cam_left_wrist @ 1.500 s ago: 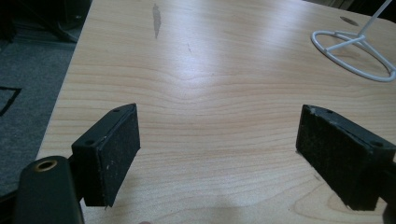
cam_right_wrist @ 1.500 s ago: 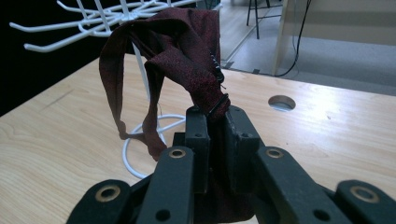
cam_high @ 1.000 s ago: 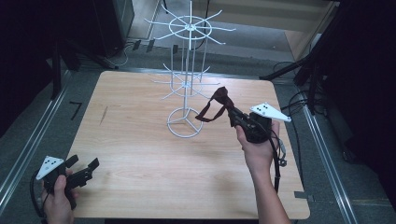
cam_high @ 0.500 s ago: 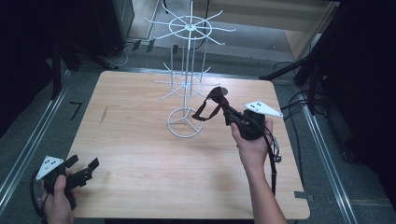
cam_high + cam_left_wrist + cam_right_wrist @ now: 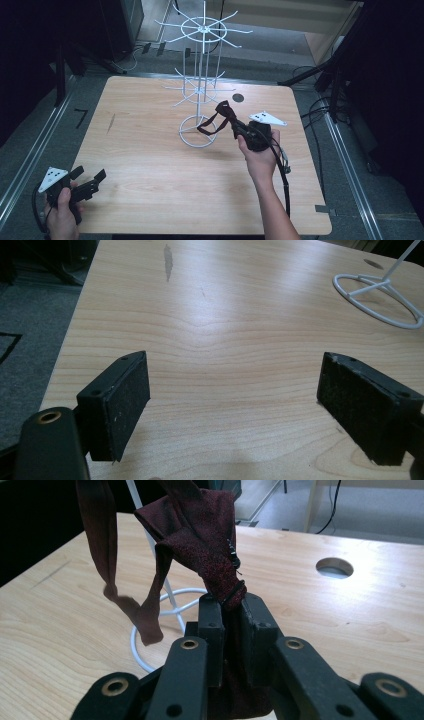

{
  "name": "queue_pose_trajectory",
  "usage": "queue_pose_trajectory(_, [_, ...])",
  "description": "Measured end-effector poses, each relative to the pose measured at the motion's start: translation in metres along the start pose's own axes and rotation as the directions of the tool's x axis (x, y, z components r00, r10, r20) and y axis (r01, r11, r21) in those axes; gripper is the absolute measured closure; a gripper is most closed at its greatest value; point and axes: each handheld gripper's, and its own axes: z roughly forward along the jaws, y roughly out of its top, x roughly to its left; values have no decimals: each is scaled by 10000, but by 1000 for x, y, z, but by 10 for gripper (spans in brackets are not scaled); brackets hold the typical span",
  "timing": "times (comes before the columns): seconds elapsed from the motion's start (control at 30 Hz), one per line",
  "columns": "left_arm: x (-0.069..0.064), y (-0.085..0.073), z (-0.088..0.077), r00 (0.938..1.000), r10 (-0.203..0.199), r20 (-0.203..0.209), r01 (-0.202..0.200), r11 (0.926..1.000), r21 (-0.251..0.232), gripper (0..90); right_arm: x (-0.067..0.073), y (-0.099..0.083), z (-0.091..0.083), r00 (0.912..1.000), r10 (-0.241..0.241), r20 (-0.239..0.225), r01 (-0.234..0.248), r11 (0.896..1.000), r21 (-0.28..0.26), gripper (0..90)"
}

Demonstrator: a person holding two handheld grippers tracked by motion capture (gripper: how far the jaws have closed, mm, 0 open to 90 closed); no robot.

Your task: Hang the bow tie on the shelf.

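Observation:
A dark red bow tie (image 5: pixel 200 545) with a strap hangs from my right gripper (image 5: pixel 229 605), whose jaws are shut on its cloth. In the high view that right gripper (image 5: pixel 239 126) holds the bow tie (image 5: pixel 220 116) just right of the white wire rack (image 5: pixel 200 75), above the rack's ring base (image 5: pixel 198 131); the strap droops toward the ring. My left gripper (image 5: pixel 90 180) rests at the table's near left corner, open, with bare wood between its pads (image 5: pixel 120 400).
The wooden table (image 5: pixel 150 165) has a round cable hole (image 5: pixel 238 98) behind the rack. Metal rails run along both sides, cables lie at the right, and the rack's wire arms spread wide overhead.
My right hand has carried the bow tie down and left, closer to the rack's base. The left gripper has stayed in place.

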Motion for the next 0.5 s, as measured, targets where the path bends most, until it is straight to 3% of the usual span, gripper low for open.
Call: queue_pose_trajectory(0.5, [1,0,0,10000,-27,44,27,10000,12,145,9,-18,35,9996,185,-193,-169,9966,811,816])
